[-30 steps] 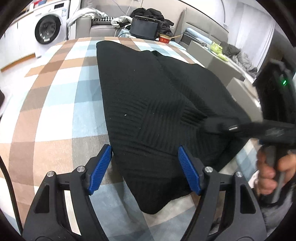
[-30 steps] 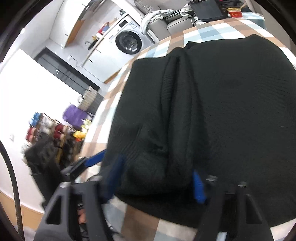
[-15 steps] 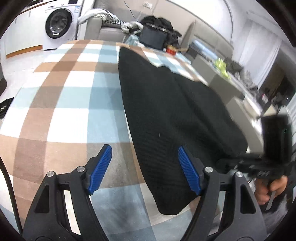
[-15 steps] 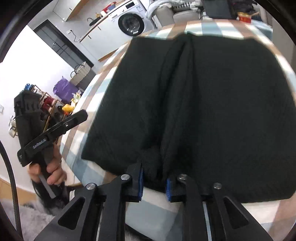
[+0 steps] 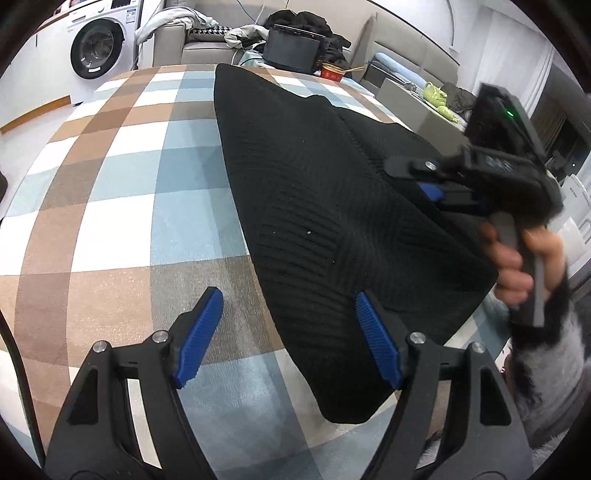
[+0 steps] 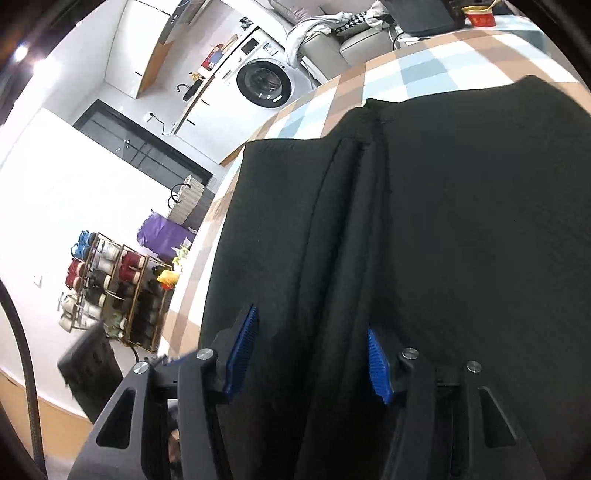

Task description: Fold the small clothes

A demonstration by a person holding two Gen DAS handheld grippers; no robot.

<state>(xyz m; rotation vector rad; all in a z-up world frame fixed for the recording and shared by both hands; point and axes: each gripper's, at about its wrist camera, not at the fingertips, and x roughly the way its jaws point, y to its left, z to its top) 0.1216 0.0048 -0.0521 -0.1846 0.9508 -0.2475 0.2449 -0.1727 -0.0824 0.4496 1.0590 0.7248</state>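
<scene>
A black ribbed knit garment (image 5: 314,192) lies folded lengthwise on the checked tablecloth (image 5: 122,206). My left gripper (image 5: 288,336) hangs open over its near left edge, the right pad above the cloth and the left pad above bare tablecloth. A hand (image 5: 517,258) holds my right gripper (image 5: 417,181) over the garment's right side. In the right wrist view the garment (image 6: 461,221) fills the frame. There the right gripper (image 6: 310,360) has its jaws opening, with a raised lengthwise fold between the blue pads and neither pad pressing on it.
The table's far end holds a black box (image 5: 291,48) and a red bowl (image 5: 332,72). Behind stand a washing machine (image 5: 96,48) and a sofa with clothes (image 5: 207,29). A rack of shoes (image 6: 118,291) and a purple bag (image 6: 162,240) sit on the floor beyond the table's left edge.
The right gripper was pinched on a fold at the garment's near hem; now its jaws have spread and it has moved over the cloth. The left gripper stays open in place.
</scene>
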